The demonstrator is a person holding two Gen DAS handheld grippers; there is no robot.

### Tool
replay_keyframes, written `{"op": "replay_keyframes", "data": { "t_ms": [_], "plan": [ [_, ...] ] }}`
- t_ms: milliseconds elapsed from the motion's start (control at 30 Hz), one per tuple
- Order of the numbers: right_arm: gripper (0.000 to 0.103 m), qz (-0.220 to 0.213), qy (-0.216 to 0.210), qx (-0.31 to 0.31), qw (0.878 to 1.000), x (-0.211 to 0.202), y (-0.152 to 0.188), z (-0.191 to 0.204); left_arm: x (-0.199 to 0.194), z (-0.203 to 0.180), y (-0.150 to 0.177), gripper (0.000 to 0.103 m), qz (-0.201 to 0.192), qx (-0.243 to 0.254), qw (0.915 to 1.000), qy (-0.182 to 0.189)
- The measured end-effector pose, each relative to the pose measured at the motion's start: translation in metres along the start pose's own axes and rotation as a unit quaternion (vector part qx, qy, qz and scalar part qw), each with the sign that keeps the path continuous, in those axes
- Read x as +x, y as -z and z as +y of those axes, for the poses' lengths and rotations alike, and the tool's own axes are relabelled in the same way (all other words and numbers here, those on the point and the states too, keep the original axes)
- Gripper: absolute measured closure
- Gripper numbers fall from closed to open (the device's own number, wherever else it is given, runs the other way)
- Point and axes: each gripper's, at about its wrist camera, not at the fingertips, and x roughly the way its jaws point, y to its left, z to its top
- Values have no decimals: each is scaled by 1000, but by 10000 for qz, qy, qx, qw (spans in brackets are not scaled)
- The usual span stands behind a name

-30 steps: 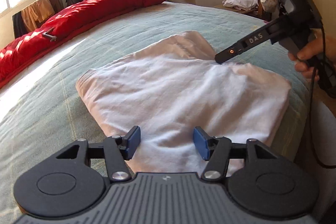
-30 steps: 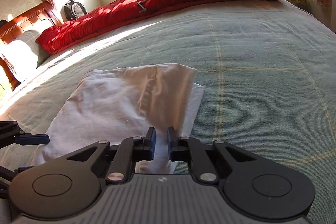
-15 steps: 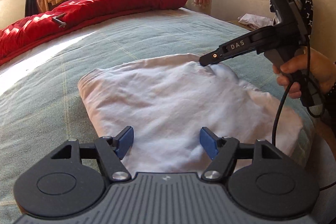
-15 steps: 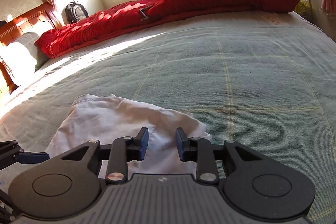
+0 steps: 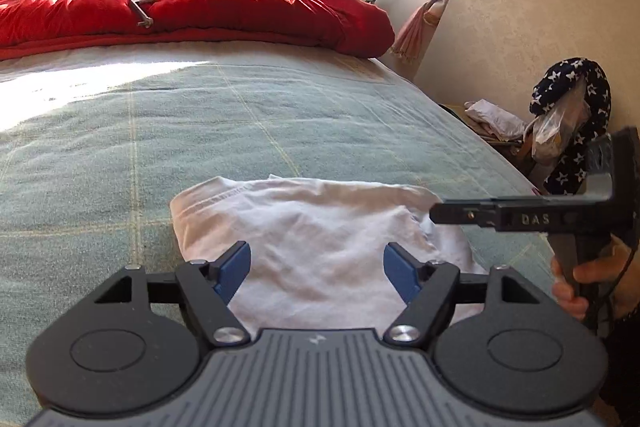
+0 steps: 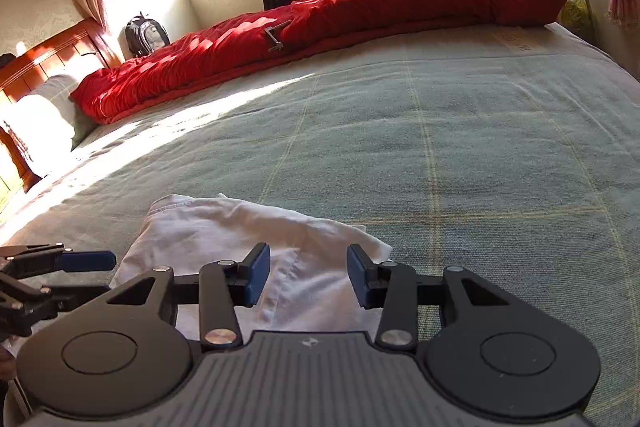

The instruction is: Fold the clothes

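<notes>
Both grippers hang spread wide and empty over the folded white garment (image 5: 320, 235) on the bed (image 5: 120, 155): left gripper (image 5: 316, 269) above its near edge, right gripper (image 6: 308, 275) over its right corner. Red duvet (image 5: 192, 11) lies well beyond the garment.

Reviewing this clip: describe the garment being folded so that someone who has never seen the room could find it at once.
Start at the big bed with the grey-green checked cover. A red quilt lies along its far side; on the near side, just ahead of both open claws, lies the white garment, folded flat. It is the only white, flat-folded cloth on the bed.
</notes>
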Motion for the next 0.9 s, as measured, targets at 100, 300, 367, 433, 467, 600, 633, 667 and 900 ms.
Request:
{"op": "replay_keyframes", "data": {
  "t_ms": [100, 300, 367, 433, 467, 600, 633, 667, 900],
  "plan": [
    [48, -130, -39, 225, 9997, -19, 18, 3, 26, 16, -11, 29, 137, -190, 9997, -47],
    [34, -349, -17, 663, 9972, -54, 51, 8, 7, 7, -2, 30, 81, -304, 9994, -154],
    [33, -340, 22, 707, 9969, -59, 56, 9, -3, 3, 2, 30, 47, -332, 9993, -192],
    [32, -331, -27, 702, 9970, -62, 59, 13, -12, -2, 6, 29, 12, -361, 9991, -229],
    [31, -344, -97, 688, 9970, -64, 60, 17, -17, -4, 8, 28, -5, -375, 9990, -248],
    [27, -340, -434, 591, 9967, -65, 65, 34, -36, -13, 16, 24, -73, -431, 9985, -323],
    [27, -320, -467, 594, 9966, -65, 68, 38, -41, -15, 20, 24, -75, -468, 9983, -345],
    [27, -298, -488, 604, 9965, -65, 72, 42, -47, -18, 28, 24, -39, -535, 9979, -360],
    [25, -143, 320, 714, 9968, -77, 92, 43, -71, -39, 51, 24, 258, -357, 9979, -484]
  ]
}}
